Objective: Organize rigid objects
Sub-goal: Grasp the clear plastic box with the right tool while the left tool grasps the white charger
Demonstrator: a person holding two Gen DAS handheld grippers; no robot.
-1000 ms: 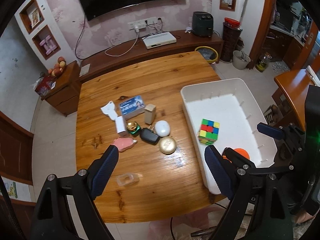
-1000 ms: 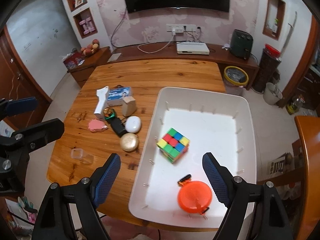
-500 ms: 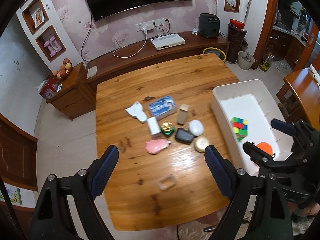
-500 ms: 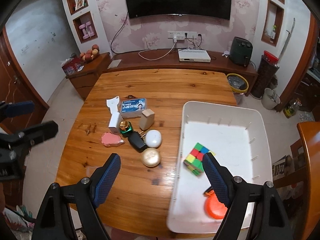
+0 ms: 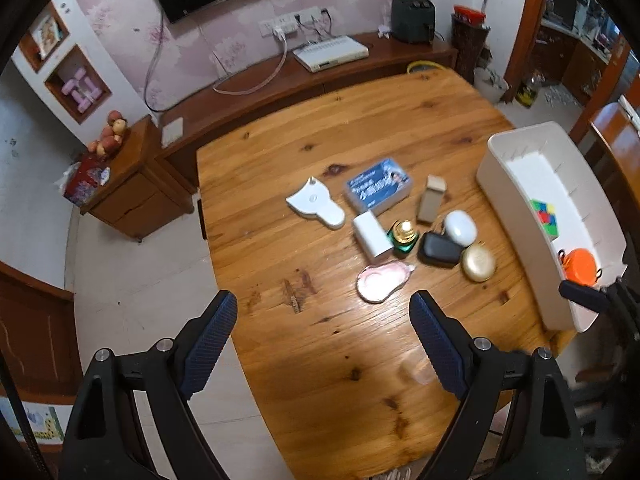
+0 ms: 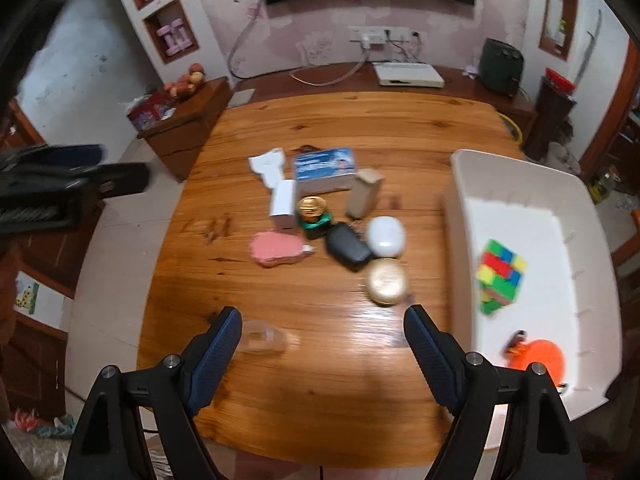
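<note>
Left gripper [image 5: 323, 334] jaws wide apart, nothing between them, hanging over the near-left part of the wooden table [image 5: 360, 128]. Right gripper [image 6: 322, 340] also spread wide and empty, above the table's near edge; frame blurred.

Clear small plastic box [image 6: 262, 336] lies on the table just beside the right gripper's left finger; in the left wrist view it shows faintly by that gripper's right finger [image 5: 416, 372].

Cluster mid-table: pink flat case [image 5: 382, 278] nearest, white small box [image 5: 372, 236] beside a green jar with gold lid [image 5: 404, 236], black pouch [image 5: 438, 250] touching a white oval case [image 5: 460, 227], gold round compact [image 5: 478, 262] just right of the pouch. Behind them a tan upright box [image 5: 430, 204], blue-and-white card box [image 5: 378, 190], white fan-shaped item [image 5: 316, 202].

White bin [image 6: 460, 240] sits at the table's right side, well apart from the left gripper, close to the right one. Inside it: colour cube [image 6: 500, 276] mid-bin, orange round item [image 6: 538, 358] at the near end. Left gripper shows blurred at the left edge of the right wrist view.
</note>
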